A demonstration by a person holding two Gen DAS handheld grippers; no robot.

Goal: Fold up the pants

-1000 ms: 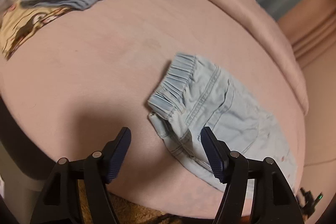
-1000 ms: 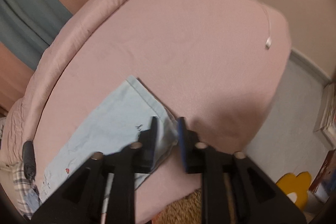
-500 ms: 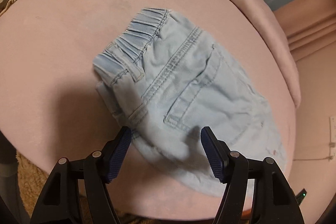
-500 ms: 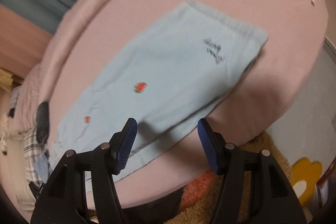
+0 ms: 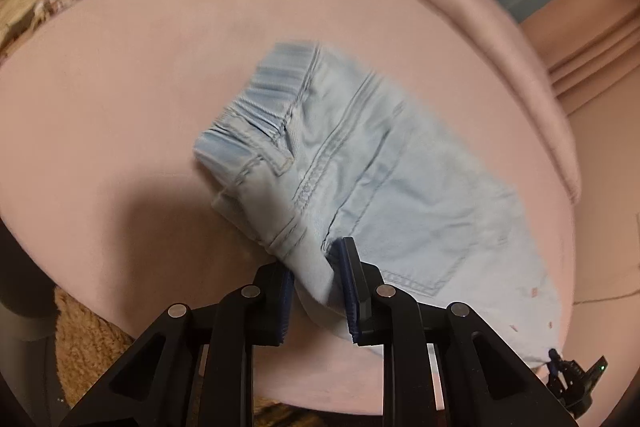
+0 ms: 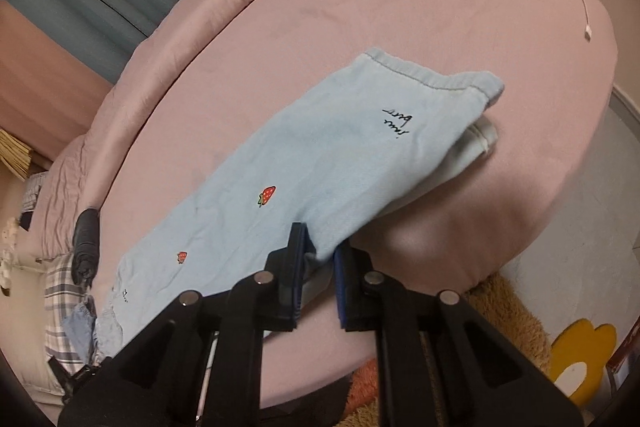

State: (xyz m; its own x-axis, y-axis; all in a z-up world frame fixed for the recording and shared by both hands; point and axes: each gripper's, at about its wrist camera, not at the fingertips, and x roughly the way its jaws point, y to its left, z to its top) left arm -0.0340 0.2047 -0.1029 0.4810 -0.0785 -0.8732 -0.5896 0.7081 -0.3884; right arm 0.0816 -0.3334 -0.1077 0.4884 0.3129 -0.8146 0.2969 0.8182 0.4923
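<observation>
- Now, the pants (image 5: 384, 163) lie flat on the pink bed (image 5: 120, 107), near its front edge
- Your left gripper (image 5: 316, 293) is closing on the near edge by the waistband, cloth pinched between the pads
- Your right gripper (image 6: 320, 279) is closing on the leg's near edge
- Lift both together, keep the edge taut, and carry it evenly across

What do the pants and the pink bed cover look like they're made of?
Pants: light blue denim or cotton twill, matte, washed look; visible double topstitching, a patch pocket, a gathered elastic waistband and small embroidered strawberries. Pink bed cover: soft matte fabric with a faint brushed nap, possibly microfibre or velvety cotton; the exact weave can't be told.
</observation>
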